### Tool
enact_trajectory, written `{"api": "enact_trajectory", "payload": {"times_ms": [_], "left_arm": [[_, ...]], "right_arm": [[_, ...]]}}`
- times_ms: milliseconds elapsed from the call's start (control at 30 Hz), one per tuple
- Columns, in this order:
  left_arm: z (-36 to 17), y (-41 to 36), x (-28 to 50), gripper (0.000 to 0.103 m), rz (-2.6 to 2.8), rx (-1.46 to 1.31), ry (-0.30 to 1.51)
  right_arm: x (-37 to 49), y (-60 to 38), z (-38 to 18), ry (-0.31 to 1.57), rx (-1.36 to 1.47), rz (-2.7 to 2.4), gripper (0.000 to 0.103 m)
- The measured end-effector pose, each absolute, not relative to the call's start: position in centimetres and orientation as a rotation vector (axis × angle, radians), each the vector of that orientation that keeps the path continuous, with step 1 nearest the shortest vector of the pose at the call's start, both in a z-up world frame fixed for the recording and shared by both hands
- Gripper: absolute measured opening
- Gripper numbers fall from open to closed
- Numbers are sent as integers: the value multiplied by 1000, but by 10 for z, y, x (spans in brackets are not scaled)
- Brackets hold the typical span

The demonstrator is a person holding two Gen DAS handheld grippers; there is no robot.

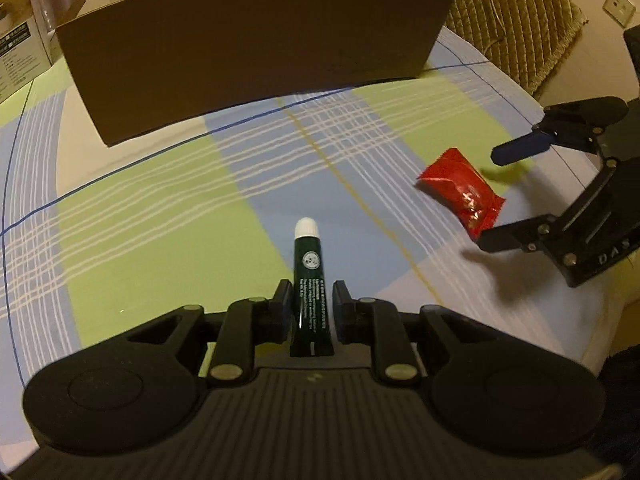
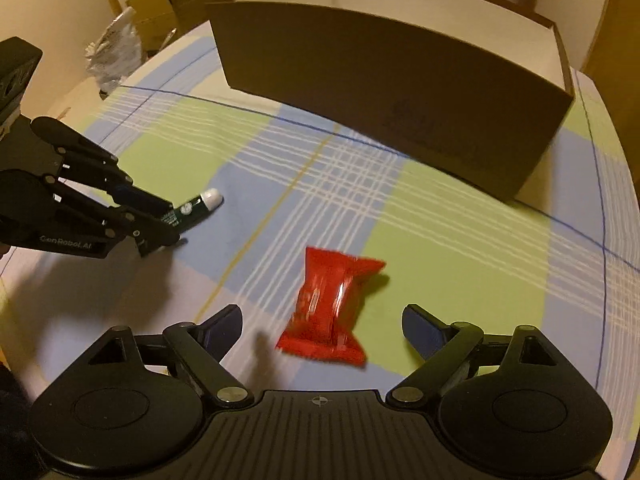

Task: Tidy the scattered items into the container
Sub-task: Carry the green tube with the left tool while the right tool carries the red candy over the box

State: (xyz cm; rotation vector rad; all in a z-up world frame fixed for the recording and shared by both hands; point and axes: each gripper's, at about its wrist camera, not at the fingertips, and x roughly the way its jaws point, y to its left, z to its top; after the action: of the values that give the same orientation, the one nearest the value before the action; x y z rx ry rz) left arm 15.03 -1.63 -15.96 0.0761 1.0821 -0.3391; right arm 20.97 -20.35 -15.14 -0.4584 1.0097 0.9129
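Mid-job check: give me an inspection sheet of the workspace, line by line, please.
Surface: checked cloth in green, blue and white.
Job's things: dark green tube with white cap; red packet lying on the cloth; brown cardboard box behind both, open on top.
Clutter: nothing seen on the cloth.
Grippers: left gripper with jaws close on either side of the tube, contact not clear; right gripper with jaws wide, straddling the packet.
Cables: nothing seen.
Surroundings: cartons and a crumpled plastic bag beyond the table edge; quilted chair back.
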Motion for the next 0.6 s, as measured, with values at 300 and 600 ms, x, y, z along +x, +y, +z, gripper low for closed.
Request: {"api": "enact_trajectory", "payload": {"times_ms": [300,600], "left_arm": [[-160,-18,160,25,-288,98,1086],[-158,-31,163,13,-299,127,1095]], "right_arm": [[208,-189,-158,972,-416,888,91],[207,-192,-167,1025,-408,865,40]]}}
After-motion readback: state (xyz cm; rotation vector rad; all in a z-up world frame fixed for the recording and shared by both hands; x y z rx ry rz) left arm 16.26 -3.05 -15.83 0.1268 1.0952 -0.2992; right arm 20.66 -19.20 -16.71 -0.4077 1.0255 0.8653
